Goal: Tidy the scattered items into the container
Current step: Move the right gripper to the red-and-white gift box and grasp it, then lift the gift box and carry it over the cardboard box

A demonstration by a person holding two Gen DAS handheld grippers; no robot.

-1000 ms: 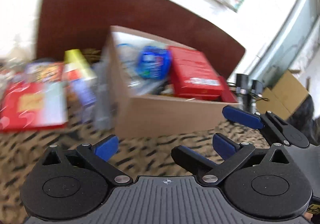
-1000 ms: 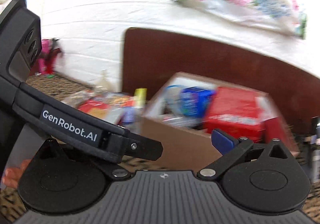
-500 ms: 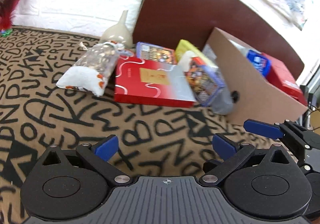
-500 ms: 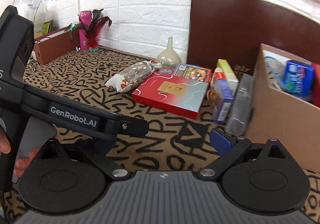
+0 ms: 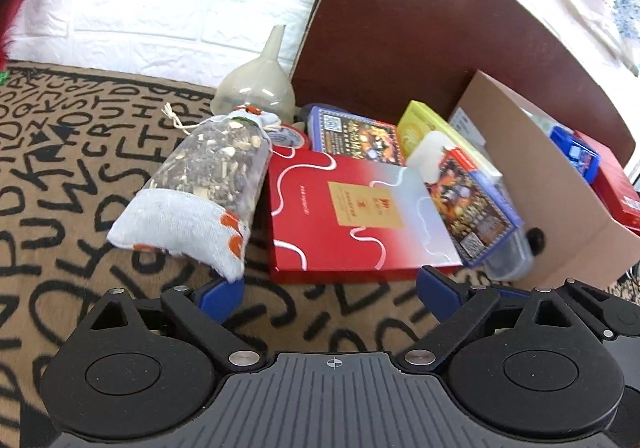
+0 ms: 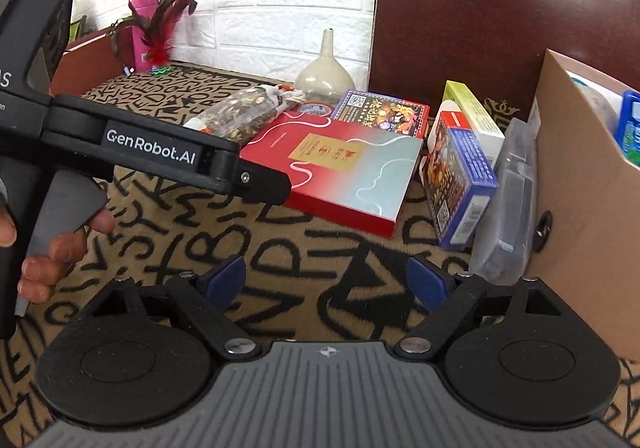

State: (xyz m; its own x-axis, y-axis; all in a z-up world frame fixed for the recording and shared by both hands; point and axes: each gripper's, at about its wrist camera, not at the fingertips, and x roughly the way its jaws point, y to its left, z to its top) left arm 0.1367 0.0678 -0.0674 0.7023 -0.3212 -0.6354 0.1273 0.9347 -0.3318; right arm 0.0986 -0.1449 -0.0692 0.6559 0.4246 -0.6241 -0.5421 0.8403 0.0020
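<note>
A cardboard box (image 5: 552,183) stands at the right, holding a red box (image 5: 616,179) and a blue packet (image 5: 576,155); it also shows in the right wrist view (image 6: 580,175). Left of it lie a flat red and silver box (image 5: 352,207) (image 6: 340,163), a mesh bag of dried bits (image 5: 204,191) (image 6: 240,115), two blue card boxes (image 5: 468,199) (image 5: 356,135), a yellow box (image 5: 424,127) and a clear case (image 6: 508,199). My left gripper (image 5: 330,292) is open and empty just in front of the flat box. My right gripper (image 6: 326,282) is open and empty, further back.
A funnel (image 5: 260,83) stands against the white brick wall. A brown chair back (image 5: 440,27) rises behind the box. A pink bottle with red feathers (image 6: 154,31) stands far left. The left gripper's body (image 6: 132,143) crosses the right wrist view. The letter-patterned cloth (image 5: 60,175) covers the table.
Both grippers have swung left from the cardboard box toward the scattered items, and the left one has closed in on the flat red box. Both stay open.
</note>
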